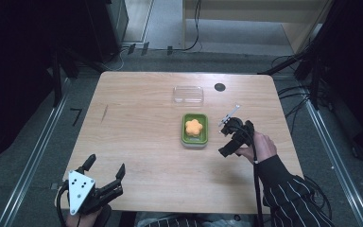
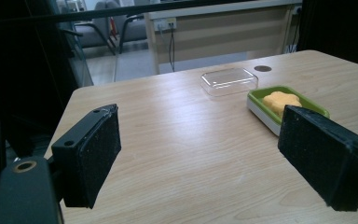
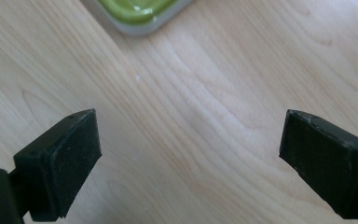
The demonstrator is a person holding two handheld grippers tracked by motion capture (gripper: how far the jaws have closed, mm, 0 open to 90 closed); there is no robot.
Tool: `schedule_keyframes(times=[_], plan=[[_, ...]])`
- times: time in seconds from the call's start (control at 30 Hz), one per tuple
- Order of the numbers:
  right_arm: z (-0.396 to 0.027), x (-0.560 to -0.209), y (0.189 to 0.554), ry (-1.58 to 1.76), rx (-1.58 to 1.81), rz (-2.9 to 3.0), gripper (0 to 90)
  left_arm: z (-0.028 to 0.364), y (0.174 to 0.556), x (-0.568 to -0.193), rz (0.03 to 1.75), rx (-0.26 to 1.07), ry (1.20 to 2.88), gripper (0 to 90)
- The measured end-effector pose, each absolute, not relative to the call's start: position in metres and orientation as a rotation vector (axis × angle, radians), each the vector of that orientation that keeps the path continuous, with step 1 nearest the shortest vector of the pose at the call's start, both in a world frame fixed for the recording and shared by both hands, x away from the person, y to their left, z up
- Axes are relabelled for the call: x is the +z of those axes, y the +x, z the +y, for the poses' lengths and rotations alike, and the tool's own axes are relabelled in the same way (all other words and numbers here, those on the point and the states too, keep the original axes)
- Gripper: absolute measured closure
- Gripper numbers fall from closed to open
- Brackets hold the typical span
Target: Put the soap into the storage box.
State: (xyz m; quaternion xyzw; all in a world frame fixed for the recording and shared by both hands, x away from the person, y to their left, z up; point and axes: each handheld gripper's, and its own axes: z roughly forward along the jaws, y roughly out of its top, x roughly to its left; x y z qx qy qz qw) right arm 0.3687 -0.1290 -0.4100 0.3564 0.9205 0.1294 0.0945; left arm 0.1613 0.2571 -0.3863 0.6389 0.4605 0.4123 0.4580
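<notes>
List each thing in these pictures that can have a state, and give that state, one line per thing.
Green dish: uncovered, holding an orange flower-shaped piece.
Clear lid: off, lying on the table beyond the dish.
Left gripper: open, empty.
Right gripper: open, empty, over bare wood beside the dish.

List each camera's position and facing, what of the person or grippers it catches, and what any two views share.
High view: above the person's side, looking forward and down on the wooden table; both forearms, left gripper and right gripper show.
Left gripper view: on the left gripper, low, facing across the table toward the clear lid; its open jaws show.
Right gripper view: on the right gripper, aimed down at bare wood; its open jaws show.
Shared: all three show the green dish.
</notes>
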Motion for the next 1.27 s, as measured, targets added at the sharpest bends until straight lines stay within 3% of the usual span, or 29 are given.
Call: schedule_keyframes(times=[1.27], plan=[[-0.182,-0.462,0.291,1.166,0.197,2.832,5.6,0.254,0.164,-0.386,1.127,1.013,1.586,13.7]])
